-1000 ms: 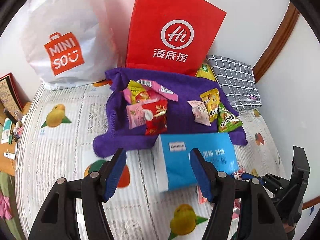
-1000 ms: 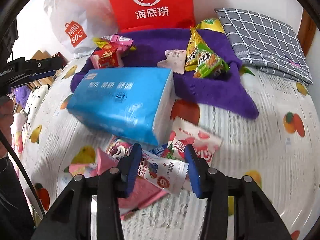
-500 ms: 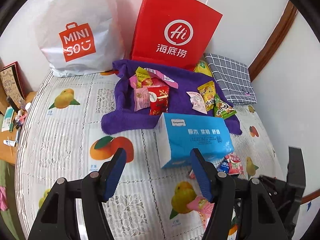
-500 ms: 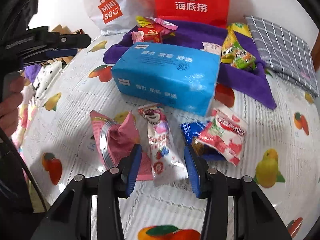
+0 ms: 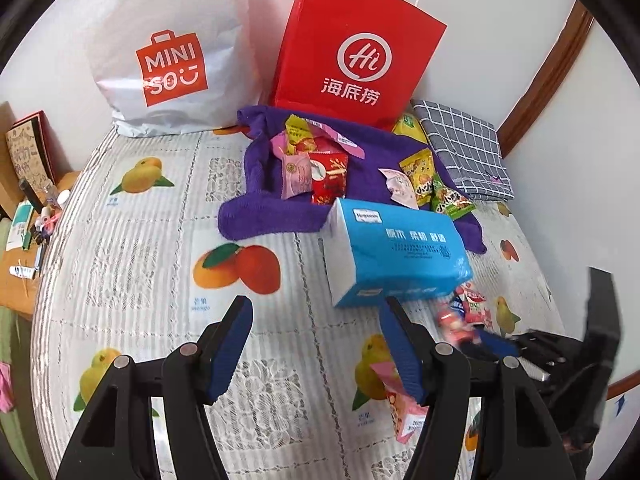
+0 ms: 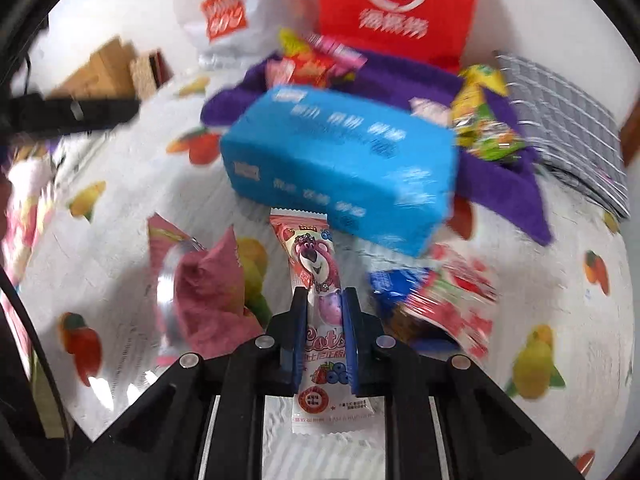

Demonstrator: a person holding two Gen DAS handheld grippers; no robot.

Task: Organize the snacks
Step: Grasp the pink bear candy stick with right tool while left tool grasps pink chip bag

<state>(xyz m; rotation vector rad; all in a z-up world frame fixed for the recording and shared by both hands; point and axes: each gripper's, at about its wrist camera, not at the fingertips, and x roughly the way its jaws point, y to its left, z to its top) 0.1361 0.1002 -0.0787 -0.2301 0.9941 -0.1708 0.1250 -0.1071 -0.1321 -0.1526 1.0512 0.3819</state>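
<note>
Lengthwise, the right gripper [image 6: 323, 300] jaws pinch a pink bear-printed snack packet [image 6: 320, 276]; left gripper [image 5: 316, 320] jaws gape, empty.

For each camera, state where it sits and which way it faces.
Left wrist: sits on the left gripper, looking down and forward over the fruit-print tablecloth toward the purple towel and the bags by the wall; its own open jaws show, plus the right gripper's body at lower right.
Right wrist: sits on the right gripper, looking down at the bear-print snack packet its jaws have just closed on; the left gripper shows at upper left.
Shared: the blue tissue pack, the red paper bag.
</note>
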